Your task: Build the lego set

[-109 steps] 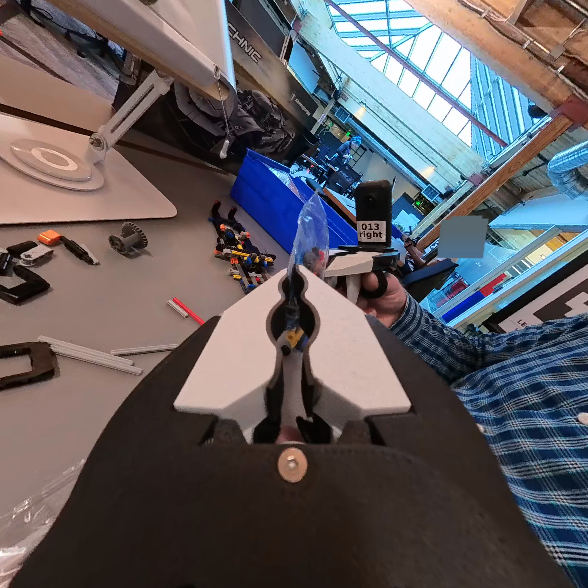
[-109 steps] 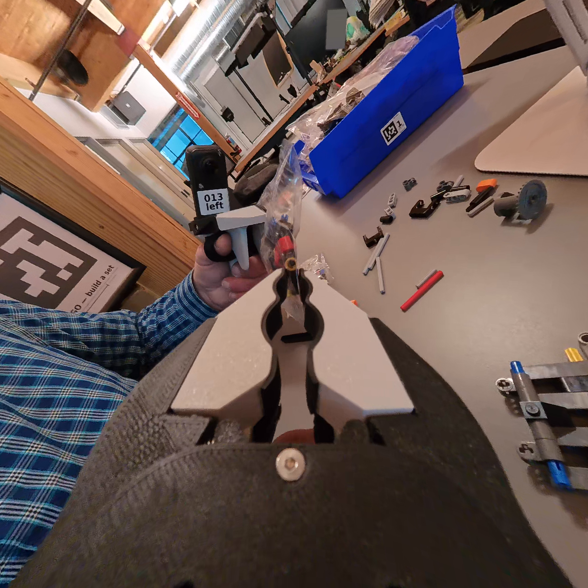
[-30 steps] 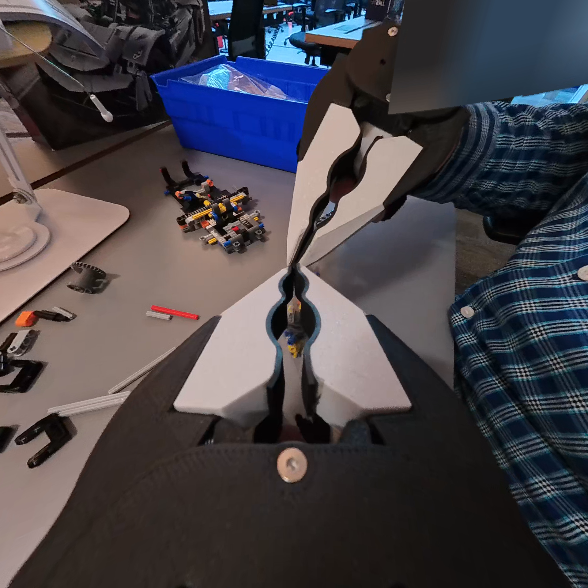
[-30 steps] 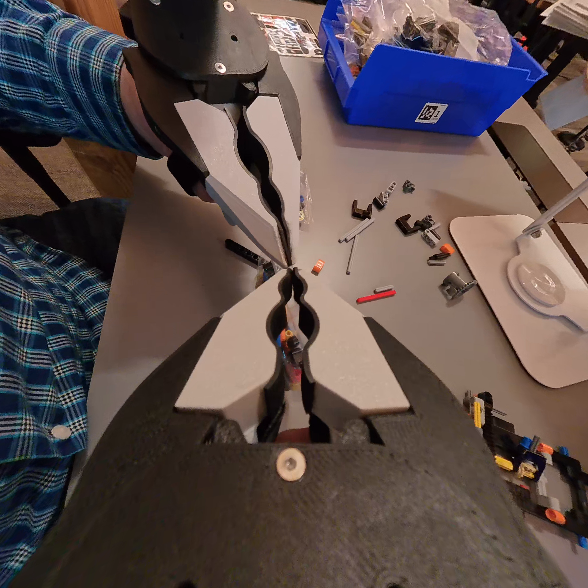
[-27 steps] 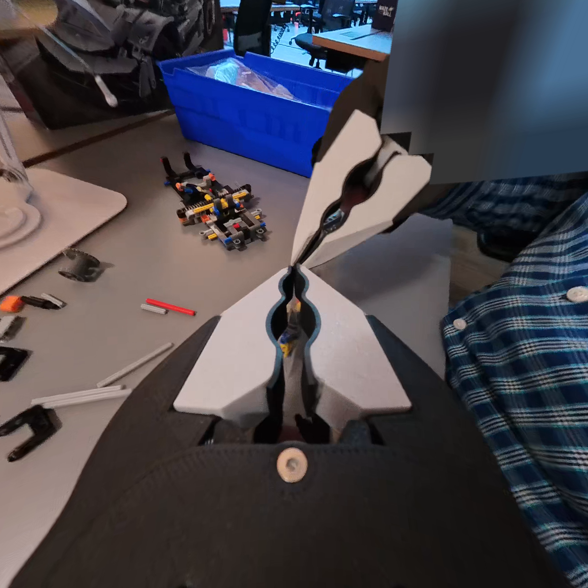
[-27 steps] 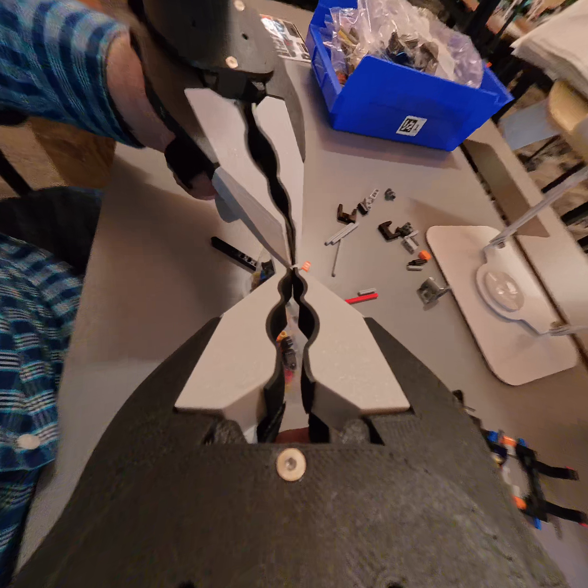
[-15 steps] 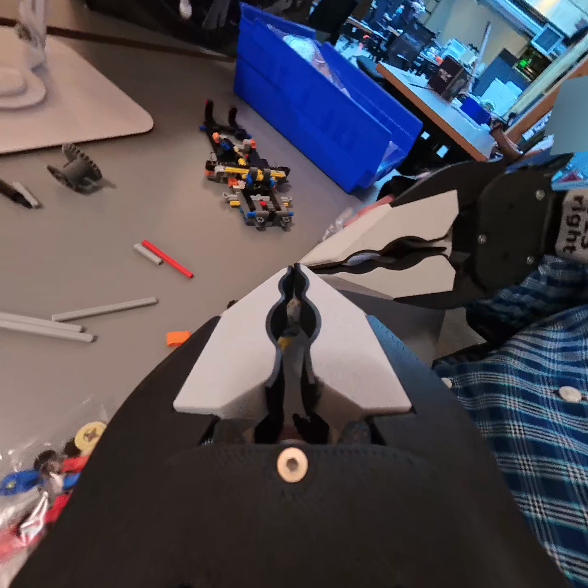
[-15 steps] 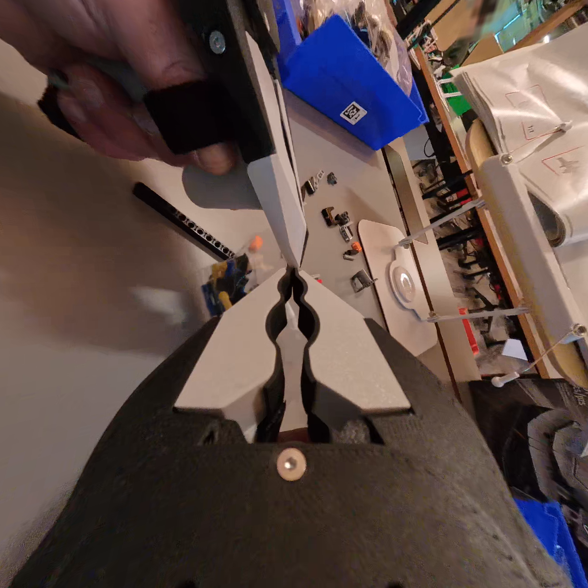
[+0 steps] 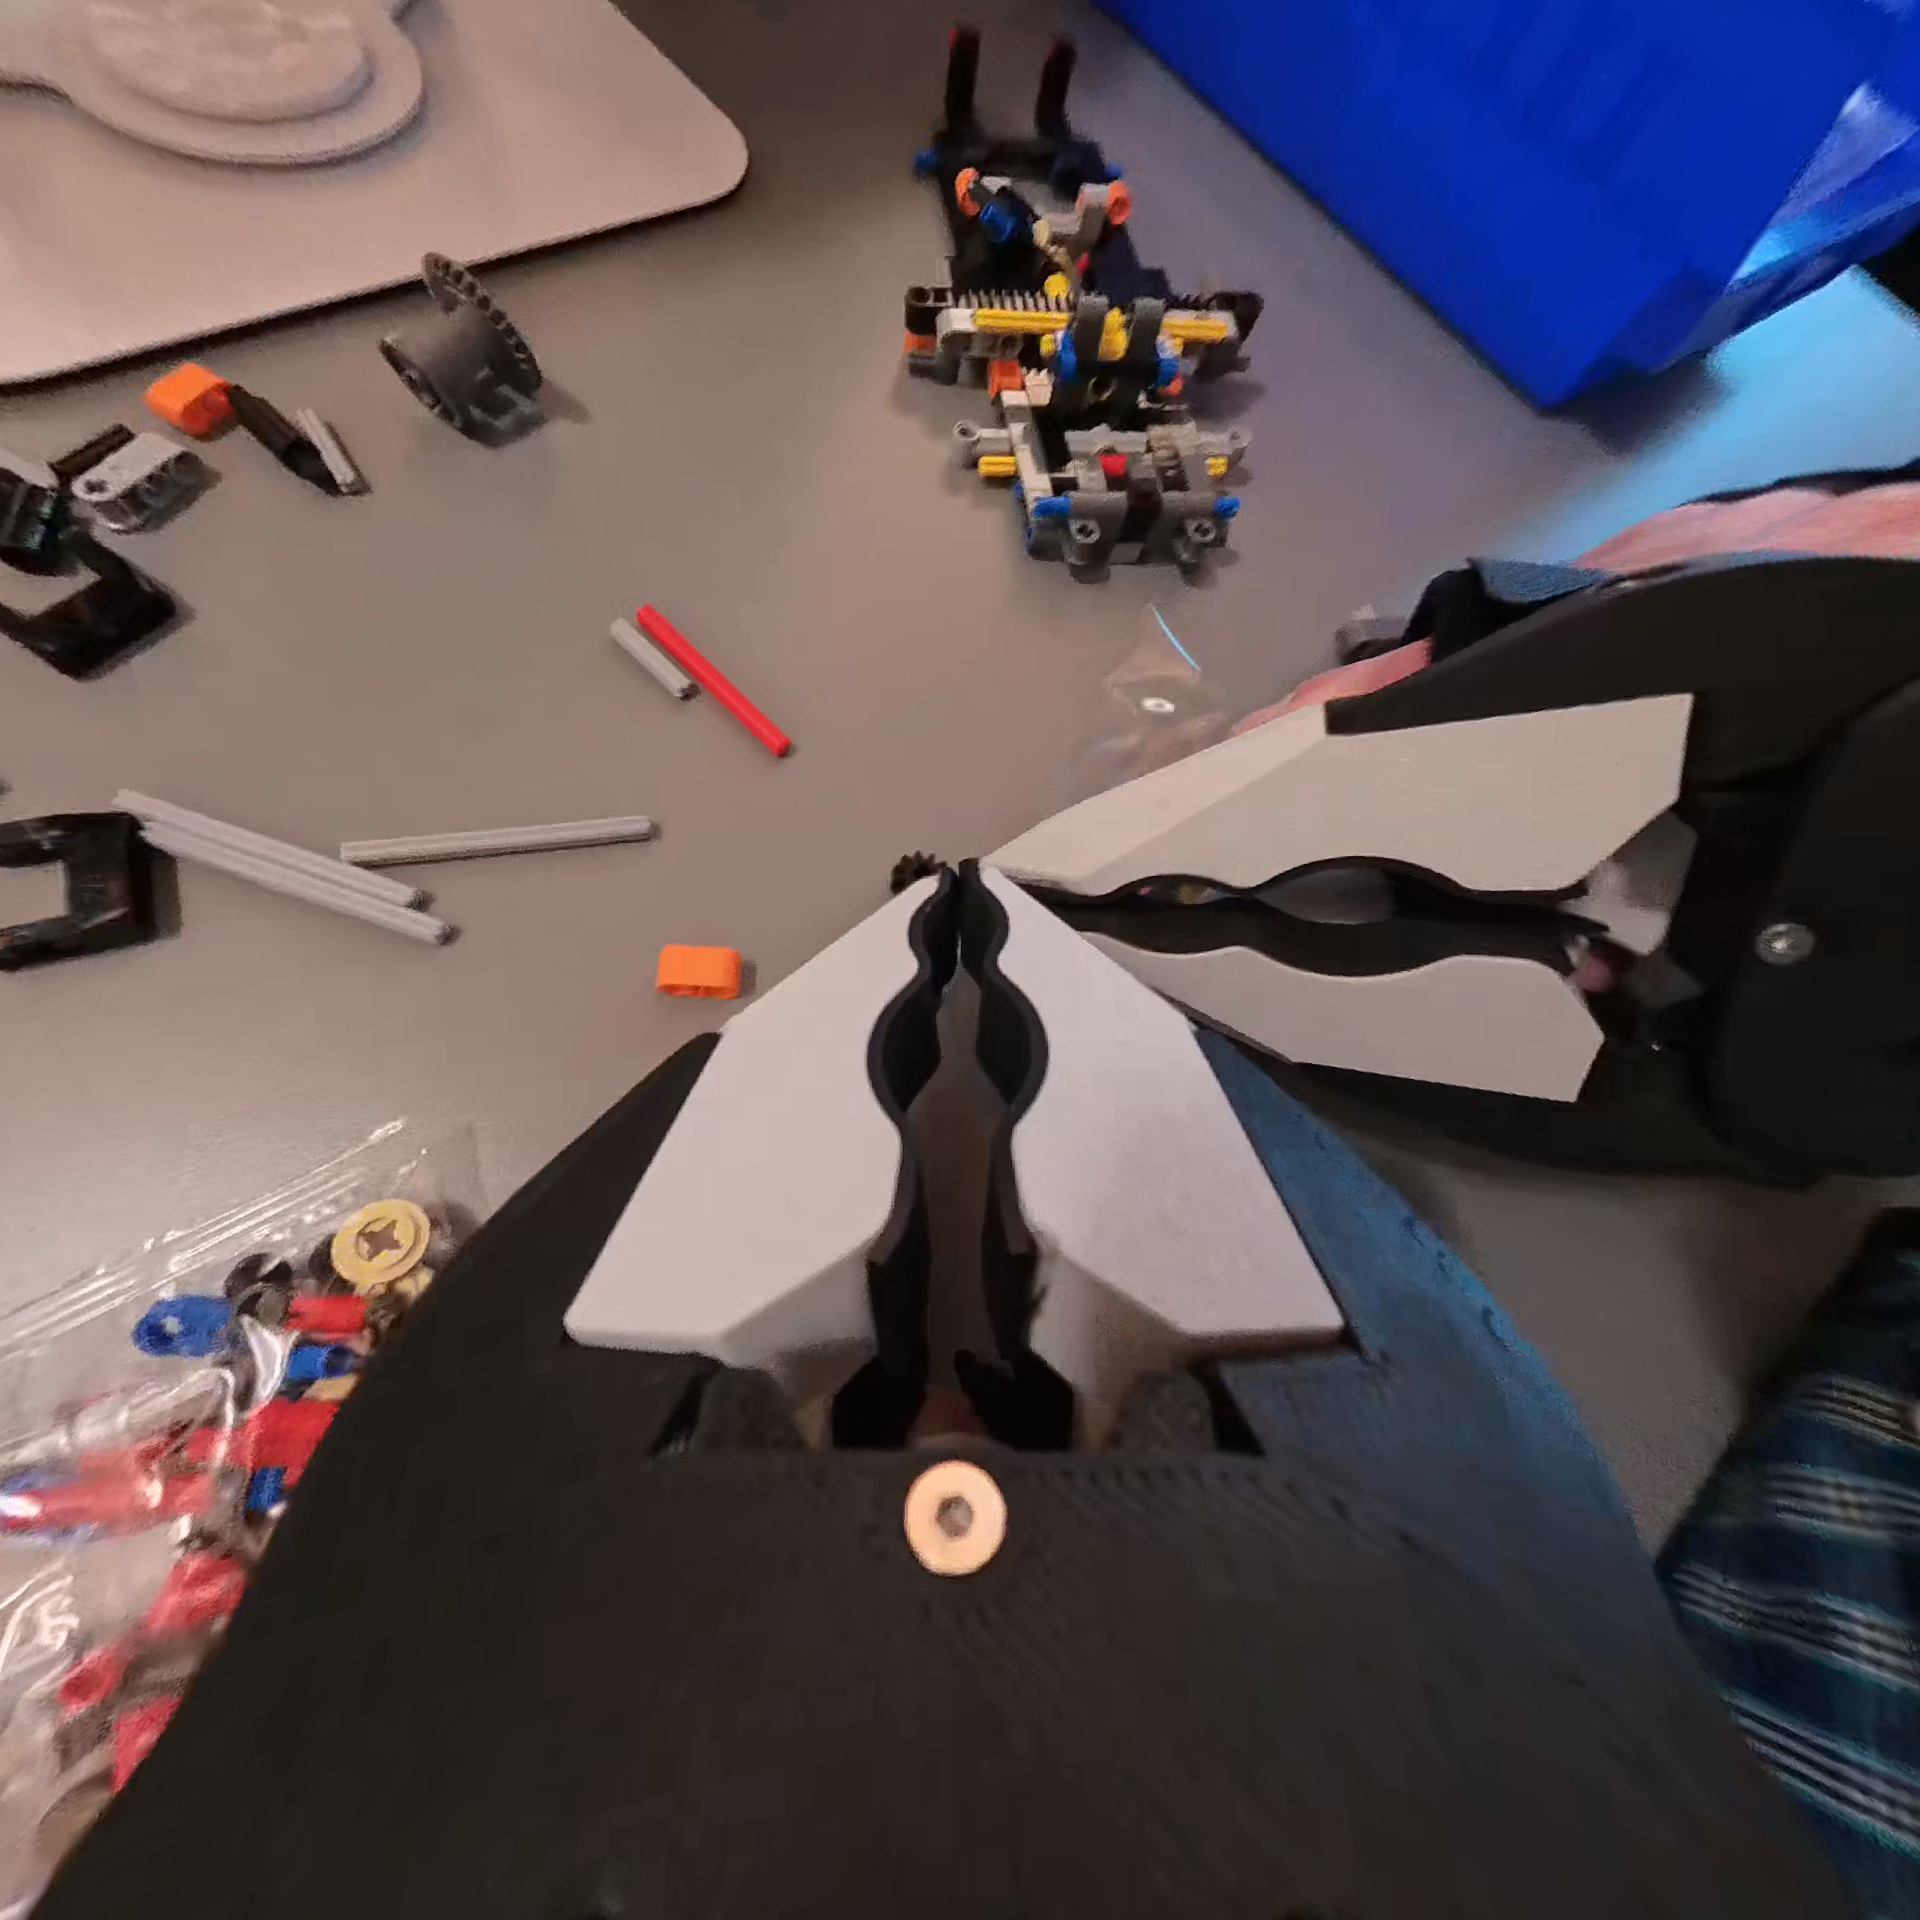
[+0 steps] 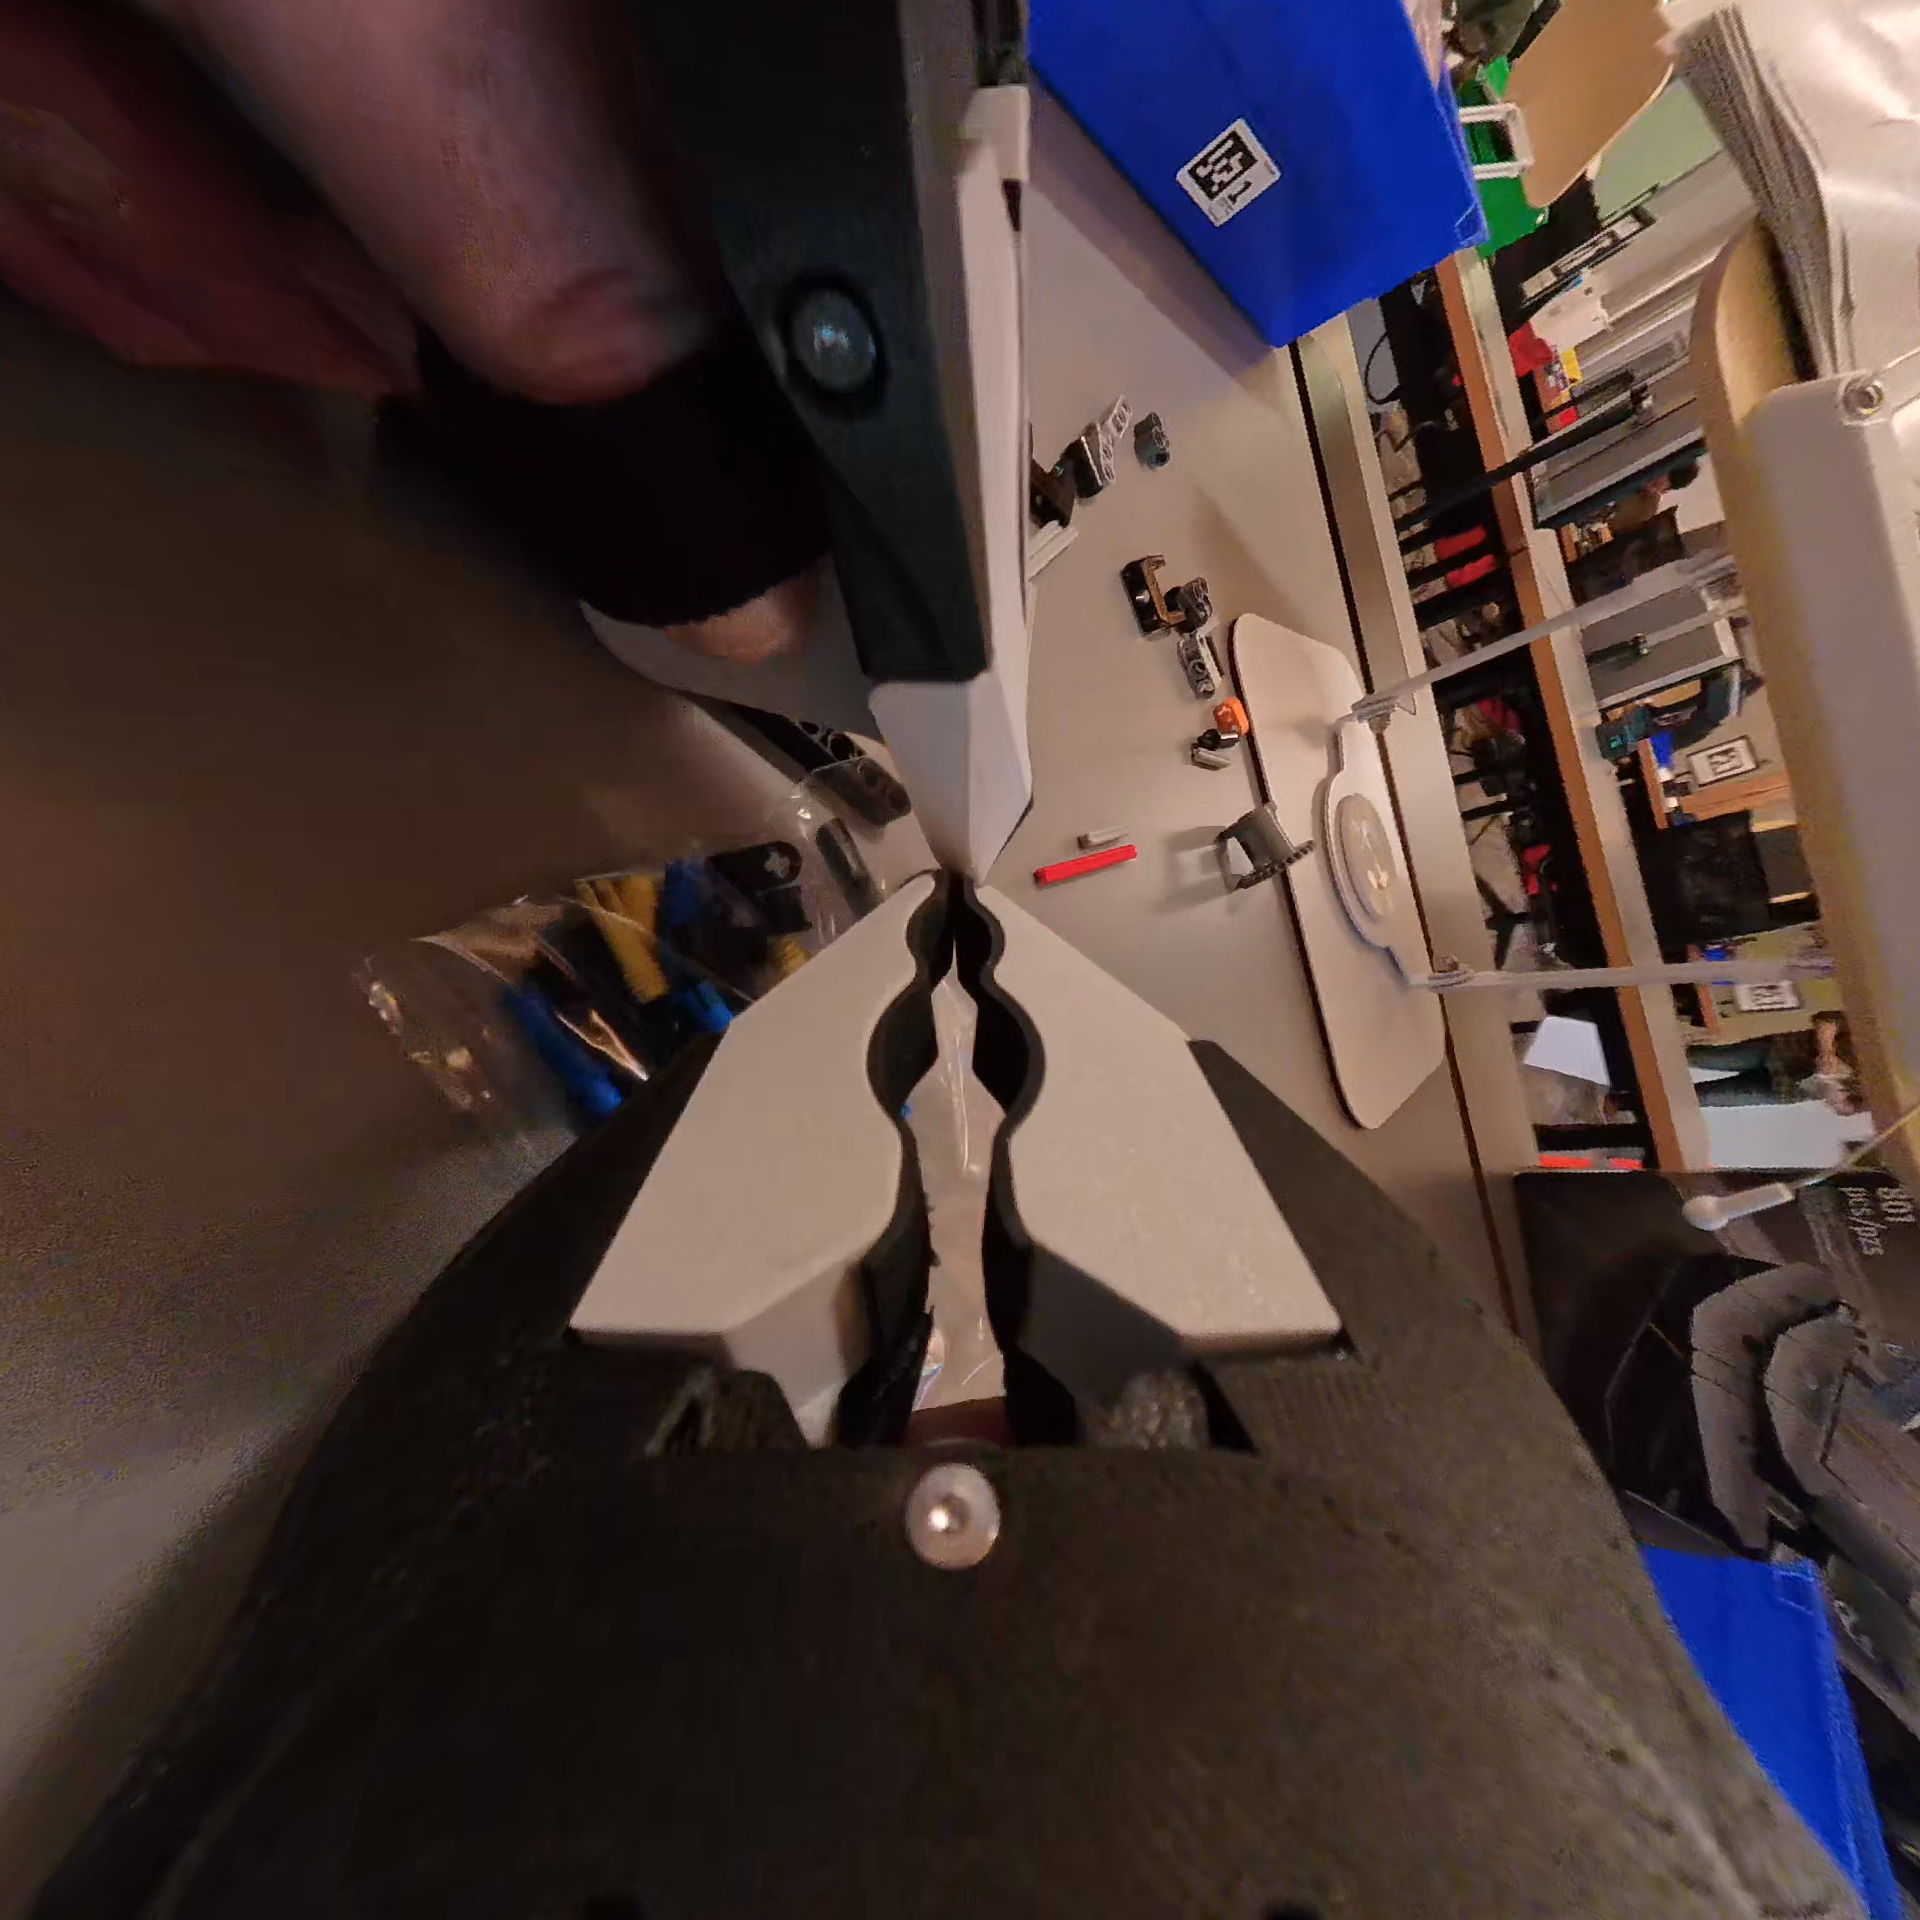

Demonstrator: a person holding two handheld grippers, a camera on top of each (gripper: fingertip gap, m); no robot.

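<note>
My left gripper (image 9: pixel 956 883) is shut, low over the grey table, and nothing shows between its jaws. My right gripper (image 9: pixel 1023 883) comes in from the right, its tips touching the left tips at a right angle. In the right wrist view my right gripper (image 10: pixel 958 883) is shut on clear bag plastic (image 10: pixel 956 1132). The left gripper (image 10: pixel 971 847) points down from above. A clear bag of small parts (image 10: pixel 623 987) lies just left of the tips. A bag of red, blue and yellow parts (image 9: pixel 208 1382) lies by the left gripper. The partly built model (image 9: pixel 1081 384) stands farther back.
A blue bin (image 9: pixel 1507 156) stands behind the model, and a white lamp base (image 9: pixel 312 156) is at the back left. Loose parts lie between: a red axle (image 9: pixel 717 681), grey axles (image 9: pixel 281 878), an orange piece (image 9: pixel 699 969), a gear part (image 9: pixel 468 358), black brackets (image 9: pixel 73 894).
Both grippers dropped from mid-air to just above the table and turned at right angles, tips still together. The coloured parts seen between the left jaws no longer show there.
</note>
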